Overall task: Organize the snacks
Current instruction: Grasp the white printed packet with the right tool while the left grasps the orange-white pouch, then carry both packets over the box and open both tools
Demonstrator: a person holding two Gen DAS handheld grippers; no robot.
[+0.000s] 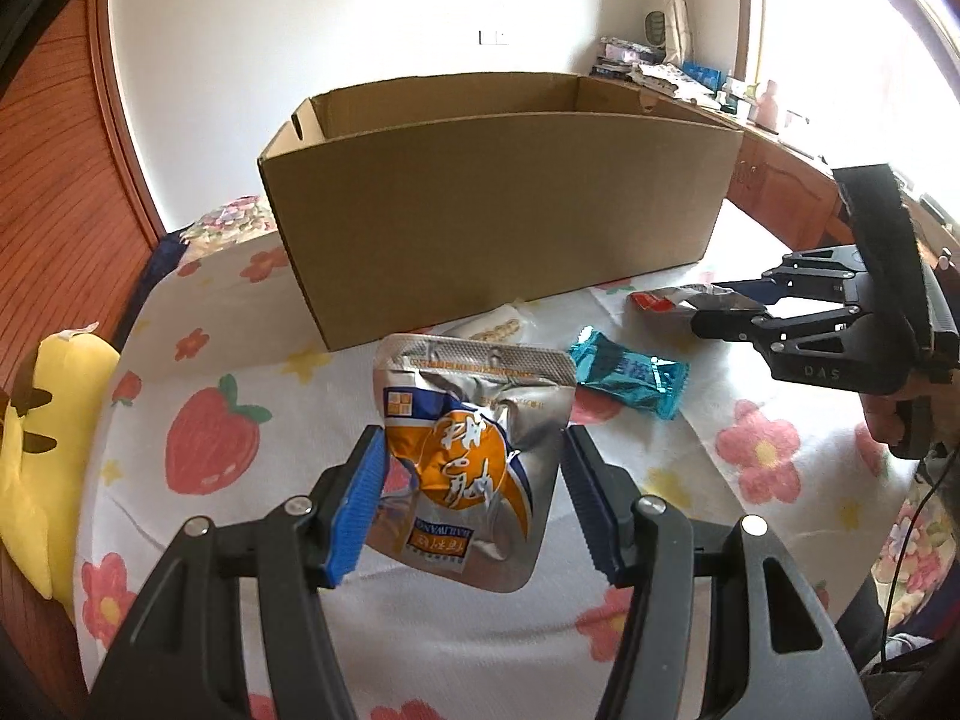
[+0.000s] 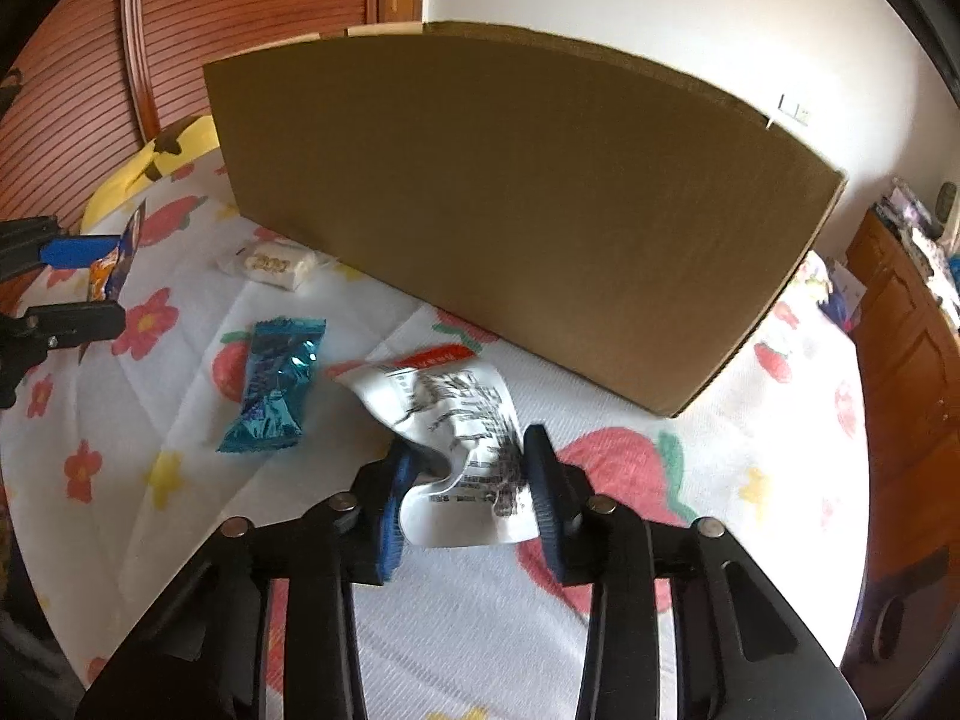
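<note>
An open brown cardboard box (image 1: pixel 492 204) stands on the flowered cloth; it also fills the back of the right wrist view (image 2: pixel 528 198). My left gripper (image 1: pixel 474 450) has its jaws around a silver and orange snack pouch (image 1: pixel 468 450), which looks lifted off the cloth. My right gripper (image 2: pixel 468 456) is shut on a white and red snack packet (image 2: pixel 456 420), also seen from the left wrist (image 1: pixel 678 300). A teal wrapped snack (image 1: pixel 624 372) lies on the cloth between the grippers (image 2: pixel 276 384). A small white snack (image 2: pixel 276 267) lies by the box's front wall.
A yellow plush toy (image 1: pixel 36 444) lies at the left edge of the cloth. A wooden slatted wall (image 2: pixel 78 96) is on the left. Wooden cabinets (image 2: pixel 906 348) with clutter on top stand on the right. The cloth (image 2: pixel 690 444) has strawberry and flower prints.
</note>
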